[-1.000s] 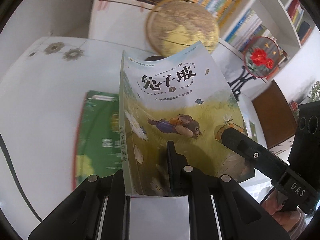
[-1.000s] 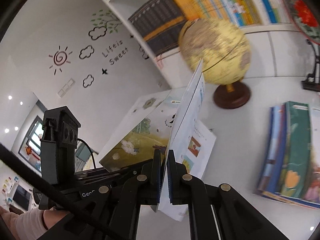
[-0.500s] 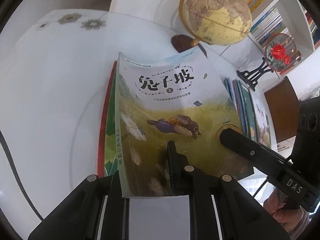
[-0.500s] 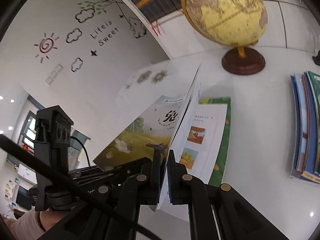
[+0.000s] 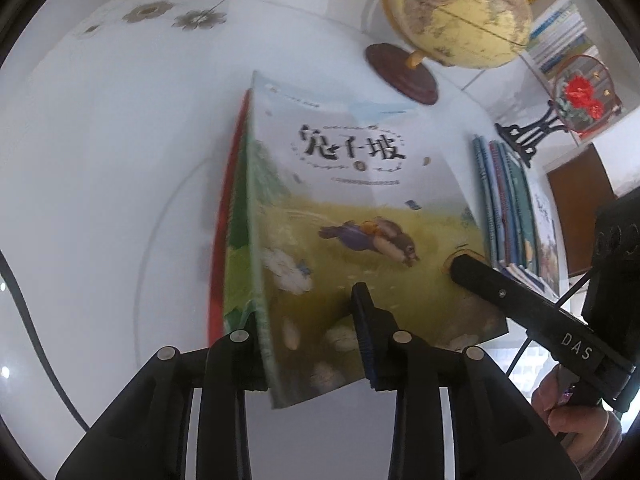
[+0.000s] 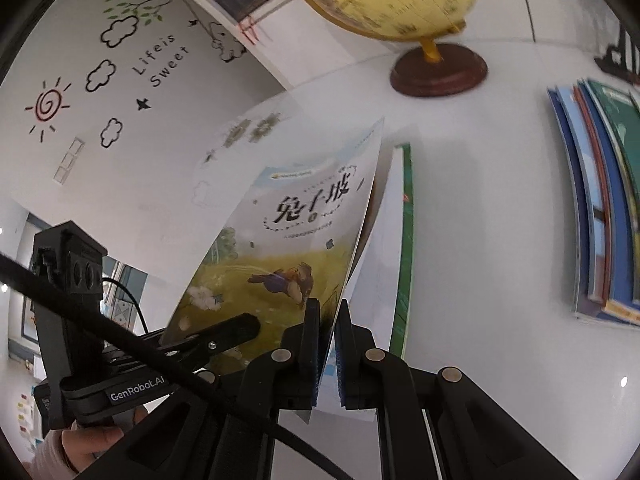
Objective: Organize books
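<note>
A thin rabbit picture book (image 5: 352, 208) with Chinese title is held tilted above a green book (image 5: 236, 216) lying on the white table (image 5: 100, 168). My left gripper (image 5: 308, 320) has its jaws spread, one finger at the spine, one on the cover. My right gripper (image 6: 327, 320) is shut on the book's cover edge (image 6: 316, 236); it shows in the left wrist view (image 5: 464, 266) at the book's right corner. A stack of books (image 5: 508, 204) lies to the right, also in the right wrist view (image 6: 600, 196).
A yellow globe (image 5: 456, 12) on a brown base stands at the back of the table. A black stand with a red flower fan (image 5: 576, 96) is at the back right. Bookshelves (image 5: 560, 36) line the far wall.
The rabbit book has come lower and closer over the green book. My left gripper's jaws have spread wider apart. The right gripper stays shut on the book's edge.
</note>
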Demonstrator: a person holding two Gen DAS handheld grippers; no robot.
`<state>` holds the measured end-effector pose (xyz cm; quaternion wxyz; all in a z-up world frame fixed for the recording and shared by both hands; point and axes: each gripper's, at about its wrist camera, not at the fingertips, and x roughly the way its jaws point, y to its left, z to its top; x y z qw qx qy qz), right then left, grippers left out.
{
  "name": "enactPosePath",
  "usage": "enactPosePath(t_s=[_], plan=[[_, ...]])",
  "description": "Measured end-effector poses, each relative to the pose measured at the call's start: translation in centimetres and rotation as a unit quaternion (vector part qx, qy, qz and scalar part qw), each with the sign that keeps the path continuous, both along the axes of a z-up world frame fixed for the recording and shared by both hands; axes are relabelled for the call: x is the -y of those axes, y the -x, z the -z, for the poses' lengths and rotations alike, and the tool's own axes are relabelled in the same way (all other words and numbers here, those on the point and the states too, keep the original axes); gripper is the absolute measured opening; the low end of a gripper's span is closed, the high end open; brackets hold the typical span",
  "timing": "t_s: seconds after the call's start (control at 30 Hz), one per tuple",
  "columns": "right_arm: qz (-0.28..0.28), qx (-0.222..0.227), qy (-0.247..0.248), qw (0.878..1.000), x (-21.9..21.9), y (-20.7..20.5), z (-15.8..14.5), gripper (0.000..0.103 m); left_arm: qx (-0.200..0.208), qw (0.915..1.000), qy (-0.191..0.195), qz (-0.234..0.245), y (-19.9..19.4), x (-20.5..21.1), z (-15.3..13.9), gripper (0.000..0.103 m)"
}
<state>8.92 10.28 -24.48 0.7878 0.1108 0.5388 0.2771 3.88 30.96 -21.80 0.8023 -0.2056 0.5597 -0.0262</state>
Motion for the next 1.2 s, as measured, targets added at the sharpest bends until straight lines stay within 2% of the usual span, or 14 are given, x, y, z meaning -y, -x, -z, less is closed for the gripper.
enactPosePath(t_s=[0.1,0.2,0.27,0.3,0.33,0.4,0.57,0.73,0.9,0.97,1.1,1.2], plan=[[0.003,0.002,0.017,1.000,-0.1,0.1,0.5,0.006,-0.024,0.9990,-0.028,-0.026,0.5,-1.0,0.4,0.029],[0.014,0.000,0.029,0.999,0.2,-0.1,0.8,0.008,-0.019,0.9979,-0.047,-0.041,1.2,-2.1,-0.1,0.029],[0.039,-0.016,0.057,0.998,0.4,-0.5,1.1,0.016,-0.012,0.9965,-0.065,-0.050,1.4,-2.5,-0.9,0.029],[0.044,-0.022,0.066,0.997,0.4,-0.8,1.3,0.024,-0.008,0.9961,-0.071,-0.052,1.5,-2.5,-1.3,0.029],[0.045,-0.026,0.072,0.996,0.5,-0.9,1.4,0.037,-0.005,0.9960,-0.072,-0.052,1.6,-2.5,-1.7,0.029],[0.054,-0.028,0.085,0.995,1.0,-0.9,1.4,0.054,0.002,0.9952,-0.081,-0.053,1.6,-2.4,-2.5,0.029],[0.075,-0.013,0.070,0.995,3.0,0.0,-0.3,0.055,0.036,0.9929,-0.099,-0.056,1.5,-1.0,-5.5,0.029],[0.071,0.030,0.052,0.996,5.0,0.9,-4.9,0.055,0.078,0.9895,-0.110,-0.051,0.5,2.1,-9.2,0.029],[0.072,0.082,0.042,0.993,7.7,2.0,-10.5,0.057,0.118,0.9865,-0.110,-0.026,-0.2,6.1,-12.5,0.029],[0.075,0.106,0.040,0.991,9.0,2.7,-12.7,0.060,0.127,0.9853,-0.113,-0.013,-0.4,7.7,-13.5,0.029],[0.082,0.152,0.036,0.984,10.9,3.6,-16.4,0.074,0.147,0.9813,-0.124,0.005,-0.3,11.0,-16.1,0.029],[0.083,0.183,0.030,0.979,12.7,4.7,-19.0,0.077,0.169,0.9761,-0.135,0.018,-0.2,13.2,-18.8,0.029]])
